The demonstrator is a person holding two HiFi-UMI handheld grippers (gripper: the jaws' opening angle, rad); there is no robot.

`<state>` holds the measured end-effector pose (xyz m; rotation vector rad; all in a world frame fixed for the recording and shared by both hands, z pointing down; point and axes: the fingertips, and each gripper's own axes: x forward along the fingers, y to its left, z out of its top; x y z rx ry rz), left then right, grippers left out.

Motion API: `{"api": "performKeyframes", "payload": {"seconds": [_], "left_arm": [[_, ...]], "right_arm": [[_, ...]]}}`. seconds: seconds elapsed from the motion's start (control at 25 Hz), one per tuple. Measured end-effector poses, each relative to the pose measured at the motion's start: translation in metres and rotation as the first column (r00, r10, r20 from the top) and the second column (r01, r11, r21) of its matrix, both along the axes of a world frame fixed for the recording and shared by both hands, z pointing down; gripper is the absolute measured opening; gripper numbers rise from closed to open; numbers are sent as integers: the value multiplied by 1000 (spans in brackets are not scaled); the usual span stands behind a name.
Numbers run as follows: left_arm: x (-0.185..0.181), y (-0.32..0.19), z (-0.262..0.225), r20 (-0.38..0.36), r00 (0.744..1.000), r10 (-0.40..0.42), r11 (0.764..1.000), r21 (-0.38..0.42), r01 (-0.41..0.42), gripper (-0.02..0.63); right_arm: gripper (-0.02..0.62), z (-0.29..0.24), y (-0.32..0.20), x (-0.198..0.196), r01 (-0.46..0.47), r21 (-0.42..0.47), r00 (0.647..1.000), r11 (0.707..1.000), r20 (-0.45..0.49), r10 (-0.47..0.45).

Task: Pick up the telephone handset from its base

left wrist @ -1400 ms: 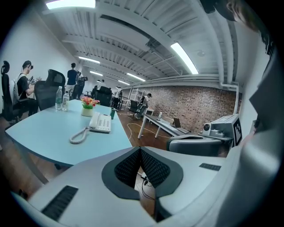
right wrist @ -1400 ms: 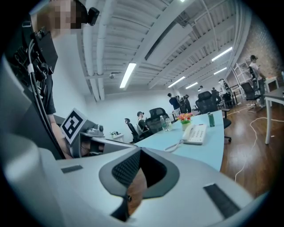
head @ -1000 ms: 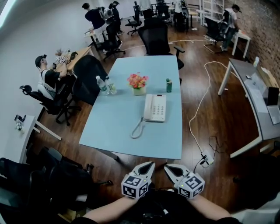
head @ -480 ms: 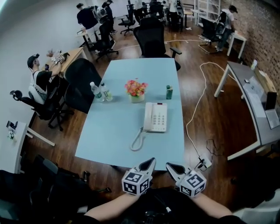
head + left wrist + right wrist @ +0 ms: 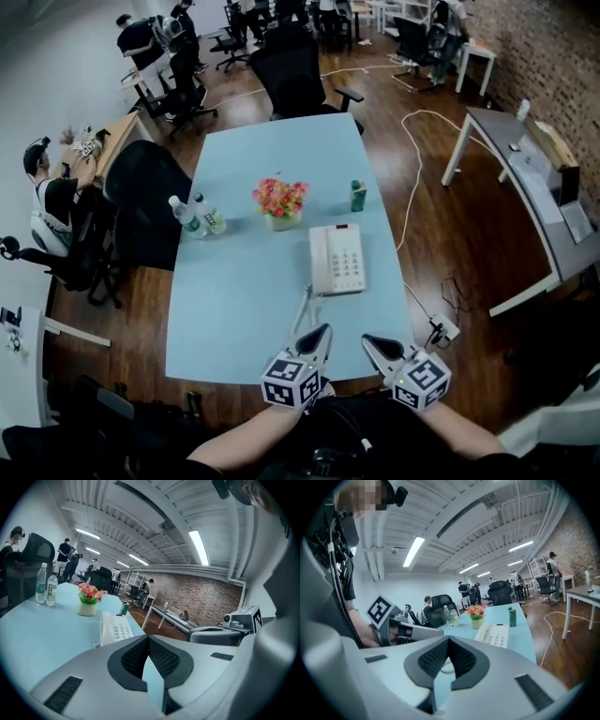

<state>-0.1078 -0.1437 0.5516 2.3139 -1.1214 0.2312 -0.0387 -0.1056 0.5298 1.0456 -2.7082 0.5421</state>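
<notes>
A white telephone lies on the light blue table, right of the middle. Its handset rests in the base along the left side, and a coiled cord runs from it toward the near edge. My left gripper is shut and empty, its tips over the table's near edge just short of the cord. My right gripper is beside it, also shut and empty. The telephone shows ahead in the left gripper view, and the telephone also in the right gripper view.
A flower pot, a green can and two water bottles stand beyond the phone. Office chairs flank the table's left and far end. A cable and power strip lie on the floor at right, by a grey desk.
Both grippers have moved forward together, from well short of the table to its near edge. The telephone now lies closer in view. Both stayed shut.
</notes>
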Motion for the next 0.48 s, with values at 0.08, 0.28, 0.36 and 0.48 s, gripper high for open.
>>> {"api": "performKeyframes", "payload": {"seconds": [0.08, 0.28, 0.36, 0.48], "left_arm": [[-8, -13, 5, 4, 1000, 0, 1000, -13, 0, 0], [-17, -45, 12, 3, 1000, -15, 1000, -19, 15, 0], [-24, -64, 16, 16, 999, -45, 999, -10, 45, 0], [-37, -94, 21, 49, 991, -124, 992, -1, 124, 0]], "right_arm": [[17, -2, -8, -2, -16, -1, 1000, 1000, -6, 16], [17, -1, -28, 2, -50, -16, 999, 999, -17, 50], [17, 4, -37, 2, -35, -24, 999, 999, -23, 35], [17, 6, -50, 1, 10, -36, 1000, 999, -18, -11]]}}
